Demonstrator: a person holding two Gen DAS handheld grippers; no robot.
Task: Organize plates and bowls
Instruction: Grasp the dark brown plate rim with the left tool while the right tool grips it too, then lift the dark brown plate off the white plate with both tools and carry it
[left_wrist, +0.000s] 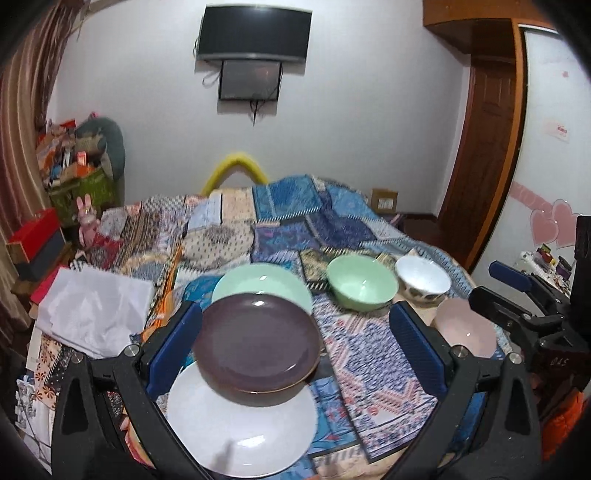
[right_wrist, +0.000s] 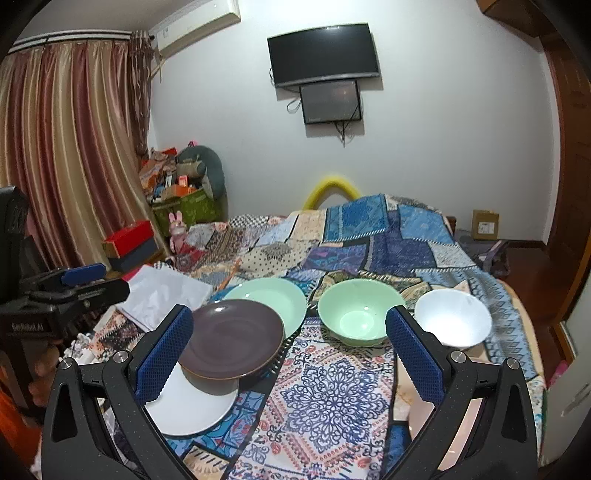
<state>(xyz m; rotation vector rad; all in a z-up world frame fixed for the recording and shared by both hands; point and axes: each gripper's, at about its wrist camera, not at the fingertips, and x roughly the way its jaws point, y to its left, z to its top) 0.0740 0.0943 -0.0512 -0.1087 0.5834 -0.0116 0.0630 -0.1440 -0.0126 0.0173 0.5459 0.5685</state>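
Observation:
A dark purple plate sits on a white plate, and its far rim overlaps a pale green plate. To the right stand a green bowl, a white bowl and a pink bowl. My left gripper is open, straddling the purple plate above the stack without touching it. My right gripper is open over the cloth between the plates and the bowls, with nothing between its fingers.
Everything rests on a patchwork cloth spread over a bed. A white crumpled bag lies left of the plates. Red and grey boxes and a heap of clutter stand by the curtain. A wooden door is at the right.

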